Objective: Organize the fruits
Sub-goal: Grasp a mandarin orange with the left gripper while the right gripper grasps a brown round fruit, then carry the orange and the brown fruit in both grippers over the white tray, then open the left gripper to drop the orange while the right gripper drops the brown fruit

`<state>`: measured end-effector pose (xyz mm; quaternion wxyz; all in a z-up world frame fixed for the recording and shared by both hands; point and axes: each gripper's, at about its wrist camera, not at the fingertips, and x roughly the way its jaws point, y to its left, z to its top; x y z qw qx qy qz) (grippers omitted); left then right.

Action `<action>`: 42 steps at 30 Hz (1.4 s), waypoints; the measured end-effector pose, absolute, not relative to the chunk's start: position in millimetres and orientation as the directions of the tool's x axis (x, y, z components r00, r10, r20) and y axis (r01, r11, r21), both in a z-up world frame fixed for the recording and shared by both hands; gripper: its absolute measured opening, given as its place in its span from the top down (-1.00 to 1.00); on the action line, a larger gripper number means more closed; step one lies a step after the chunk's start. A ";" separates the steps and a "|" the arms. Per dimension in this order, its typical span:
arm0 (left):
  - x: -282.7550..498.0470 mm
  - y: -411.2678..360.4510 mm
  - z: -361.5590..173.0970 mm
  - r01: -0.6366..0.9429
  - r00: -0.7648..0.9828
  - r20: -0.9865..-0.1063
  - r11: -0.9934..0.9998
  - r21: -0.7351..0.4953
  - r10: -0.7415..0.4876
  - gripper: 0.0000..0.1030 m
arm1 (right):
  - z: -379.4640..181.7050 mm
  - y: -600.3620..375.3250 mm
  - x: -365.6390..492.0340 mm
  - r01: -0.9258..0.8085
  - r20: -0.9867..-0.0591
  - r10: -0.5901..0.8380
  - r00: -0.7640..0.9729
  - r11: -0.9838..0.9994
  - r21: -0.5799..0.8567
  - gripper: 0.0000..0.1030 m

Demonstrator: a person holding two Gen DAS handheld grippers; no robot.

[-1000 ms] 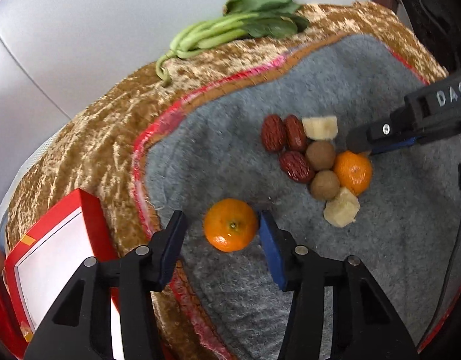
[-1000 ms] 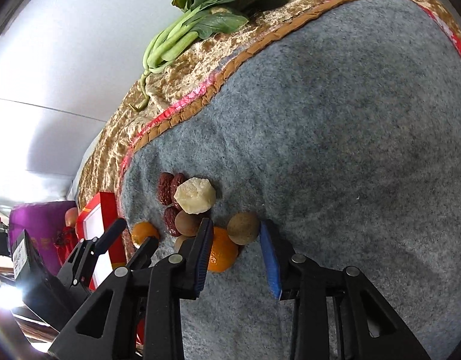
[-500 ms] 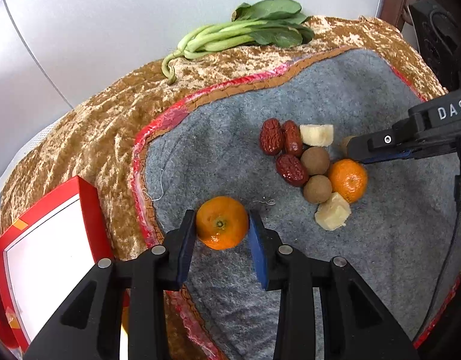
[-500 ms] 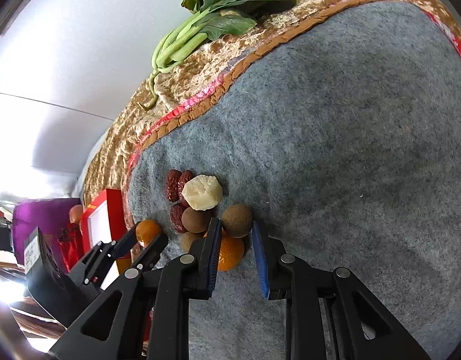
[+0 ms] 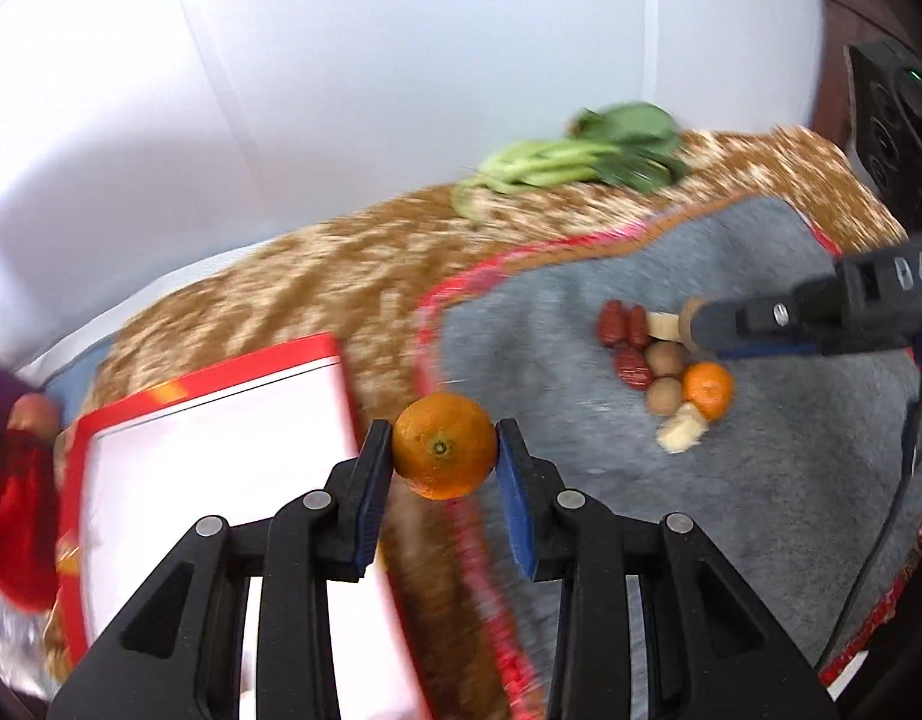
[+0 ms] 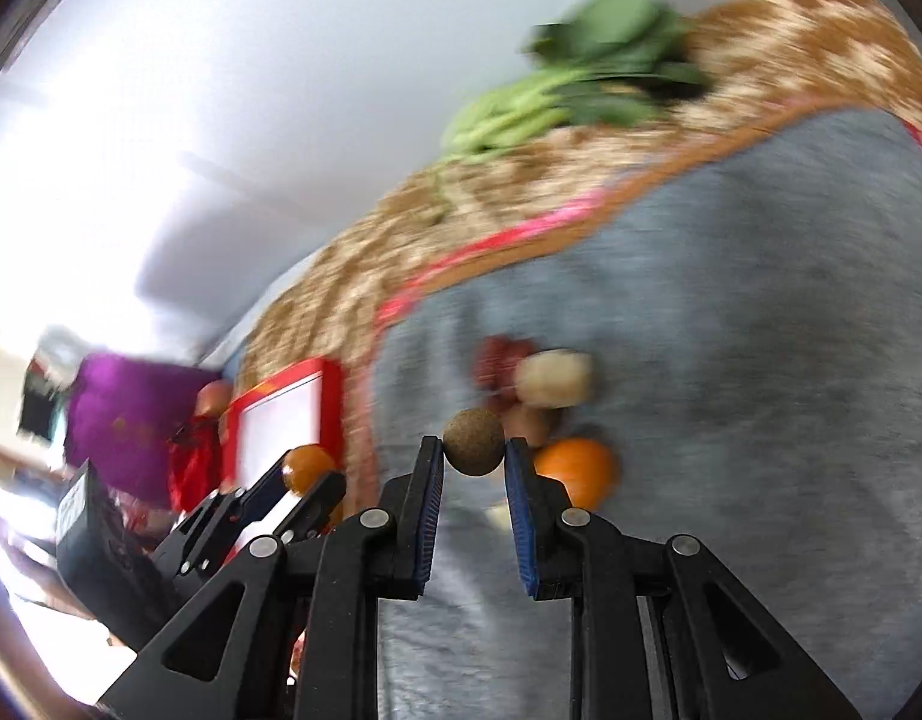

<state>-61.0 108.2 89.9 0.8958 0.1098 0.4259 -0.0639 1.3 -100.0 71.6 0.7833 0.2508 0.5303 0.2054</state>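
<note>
My left gripper (image 5: 443,450) is shut on an orange mandarin (image 5: 444,445) and holds it in the air above the cloth's edge, beside a red-rimmed white box (image 5: 221,450). My right gripper (image 6: 474,450) is shut on a small round brown fruit (image 6: 473,441), lifted above the grey mat (image 6: 731,390). On the mat lies the fruit pile: red dates (image 5: 623,324), pale chunks (image 5: 680,435), brown round fruits (image 5: 665,395) and a second mandarin (image 5: 708,389). The right gripper also shows in the left wrist view (image 5: 695,324), the left one in the right wrist view (image 6: 308,474).
A bunch of leafy greens (image 5: 569,162) lies on the brown patterned cloth (image 5: 317,288) at the back. A red bag (image 5: 17,516) and a purple object (image 6: 125,408) sit to the left of the box. A white wall stands behind.
Both grippers have closed on their fruit and lifted. The left one has carried the mandarin up and left toward the red box. The right one has raised the brown fruit off the pile.
</note>
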 end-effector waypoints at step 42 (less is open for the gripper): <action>-106.1 226.7 65.8 -0.207 0.528 -0.778 0.940 0.270 0.340 0.20 | 48.2 81.4 -64.1 -0.535 -0.757 0.630 0.174 0.706 0.465 0.51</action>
